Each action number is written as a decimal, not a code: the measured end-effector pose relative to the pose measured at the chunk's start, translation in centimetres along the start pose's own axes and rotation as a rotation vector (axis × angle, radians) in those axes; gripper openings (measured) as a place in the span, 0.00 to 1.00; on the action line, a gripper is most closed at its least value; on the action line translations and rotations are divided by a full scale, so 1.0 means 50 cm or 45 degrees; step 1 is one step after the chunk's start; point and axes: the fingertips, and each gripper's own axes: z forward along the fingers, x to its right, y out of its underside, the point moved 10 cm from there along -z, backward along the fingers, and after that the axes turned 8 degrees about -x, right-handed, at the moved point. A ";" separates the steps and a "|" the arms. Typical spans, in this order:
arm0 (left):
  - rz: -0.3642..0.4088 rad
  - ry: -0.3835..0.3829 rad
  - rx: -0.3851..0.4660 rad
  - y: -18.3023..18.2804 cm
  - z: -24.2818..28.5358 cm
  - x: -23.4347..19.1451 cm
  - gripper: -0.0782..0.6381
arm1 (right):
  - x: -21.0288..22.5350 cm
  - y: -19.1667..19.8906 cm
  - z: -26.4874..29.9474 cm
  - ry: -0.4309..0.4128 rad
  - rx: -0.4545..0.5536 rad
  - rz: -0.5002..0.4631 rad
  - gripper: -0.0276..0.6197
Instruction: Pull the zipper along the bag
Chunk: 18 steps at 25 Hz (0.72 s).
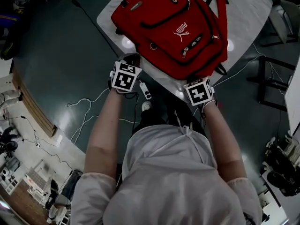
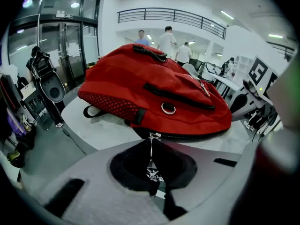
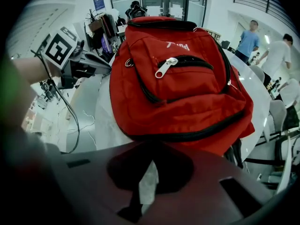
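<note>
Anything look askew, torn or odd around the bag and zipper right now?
Nothing stands out. The backpack lies flat on the table, with no tear visible. The left gripper pinches the zipper pull, which runs straight out from the backpack's near edge. The right gripper looks closed on the backpack's edge.

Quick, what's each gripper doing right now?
Left gripper: closed on the zipper pull.
Right gripper: at the lower edge of the backpack; cannot tell whether the tongs grip anything.
</note>
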 end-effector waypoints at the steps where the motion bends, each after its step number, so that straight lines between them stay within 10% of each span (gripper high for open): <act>1: -0.004 0.001 -0.002 -0.001 0.002 -0.002 0.14 | 0.001 -0.002 -0.001 -0.002 -0.004 -0.003 0.09; 12: -0.058 -0.093 0.100 0.014 0.003 0.007 0.15 | 0.001 -0.004 -0.007 -0.018 0.003 0.000 0.09; 18: -0.134 -0.128 0.175 0.028 -0.036 0.018 0.38 | -0.001 0.009 -0.001 0.005 0.054 -0.029 0.09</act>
